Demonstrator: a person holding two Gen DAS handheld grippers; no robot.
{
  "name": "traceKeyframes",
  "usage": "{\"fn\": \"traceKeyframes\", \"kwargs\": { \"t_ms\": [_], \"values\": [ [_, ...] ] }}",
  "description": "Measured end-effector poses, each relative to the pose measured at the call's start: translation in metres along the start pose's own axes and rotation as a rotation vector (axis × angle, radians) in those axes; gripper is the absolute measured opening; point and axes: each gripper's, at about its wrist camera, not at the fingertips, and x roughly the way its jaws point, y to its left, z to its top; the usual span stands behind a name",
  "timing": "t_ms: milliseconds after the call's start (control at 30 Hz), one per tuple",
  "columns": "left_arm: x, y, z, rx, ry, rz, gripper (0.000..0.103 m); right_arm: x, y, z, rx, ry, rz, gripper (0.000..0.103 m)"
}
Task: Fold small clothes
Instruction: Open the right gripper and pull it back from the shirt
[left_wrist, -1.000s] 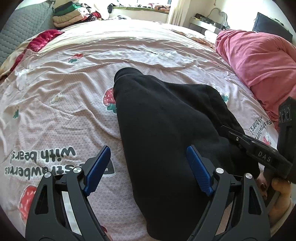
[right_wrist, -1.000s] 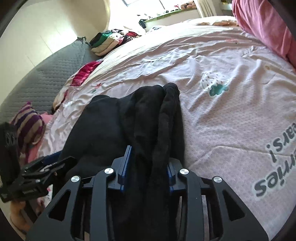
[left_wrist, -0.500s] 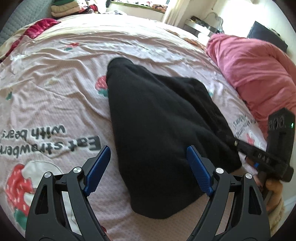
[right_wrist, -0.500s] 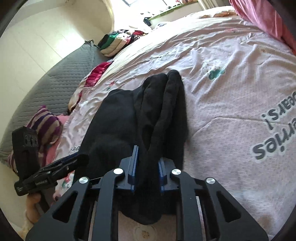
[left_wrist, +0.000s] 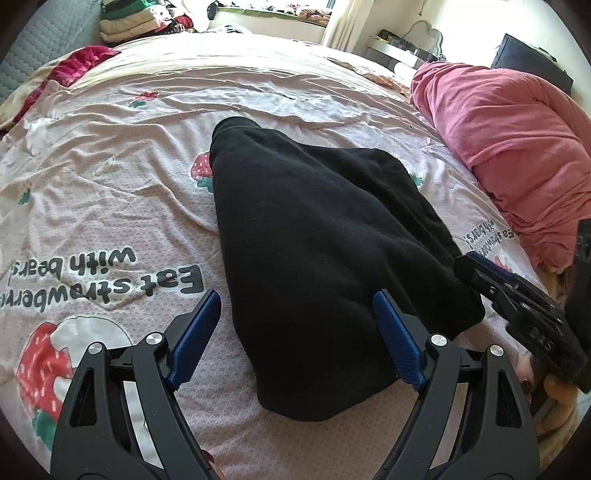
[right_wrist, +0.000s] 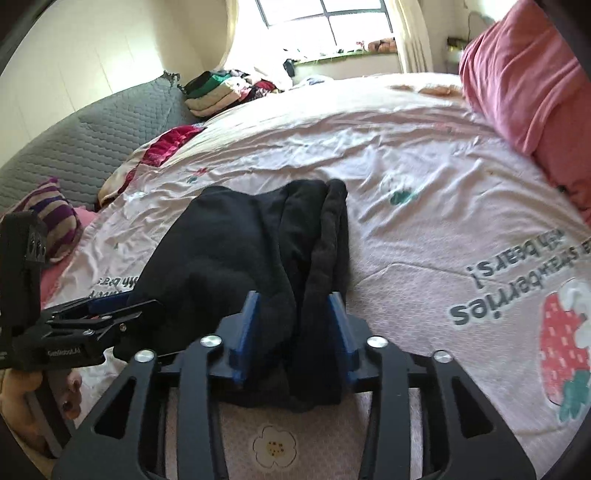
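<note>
On the bedsheet (left_wrist: 110, 206) ("Eat strawberries with bears!") lies a black garment (left_wrist: 314, 240).

One black garment (left_wrist: 314, 258), two hand-held grippers, one pink duvet (left_wrist: 517, 147).

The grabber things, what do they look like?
Each gripper is a black plastic frame with triangle-shaped holes and silver screws. The left gripper and the right gripper both have ridged blue pads. Small pale lettering marks their sides.

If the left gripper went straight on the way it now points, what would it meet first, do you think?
Most likely the black garment: it lies on the bedsheet between and ahead of the open left gripper, though how far off is unclear.
</note>
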Motion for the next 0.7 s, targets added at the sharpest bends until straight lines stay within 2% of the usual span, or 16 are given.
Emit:
{"fn": "traceKeyframes", "kwargs": {
  "t_ms": [133,200,333,400,433,500,700],
  "values": [
    [-0.005,0.0,0.0,0.002,-0.007,-0.002,0.077,-0.013,0.007,0.0,-0.024,-0.045,-0.026,0.054],
    [-0.008,0.0,0.0,0.003,-0.013,-0.003,0.077,-0.021,0.008,-0.001,-0.024,-0.069,-0.028,0.064],
    [-0.018,0.0,0.0,0.004,-0.034,-0.01,0.077,-0.037,0.009,-0.003,-0.009,-0.112,-0.033,0.073],
    [-0.025,-0.001,0.0,0.008,-0.047,-0.014,0.077,-0.048,0.01,-0.005,0.001,-0.14,-0.027,0.082],
    [-0.027,-0.001,-0.001,0.009,-0.052,-0.016,0.077,-0.052,0.011,-0.006,-0.001,-0.147,-0.024,0.083],
    [-0.035,-0.002,-0.003,0.013,-0.067,-0.018,0.091,-0.061,0.014,-0.008,-0.01,-0.161,-0.03,0.089],
    [-0.057,-0.007,-0.012,0.045,-0.105,-0.013,0.093,-0.089,0.032,-0.015,-0.061,-0.219,-0.042,0.096]
  ]
}}
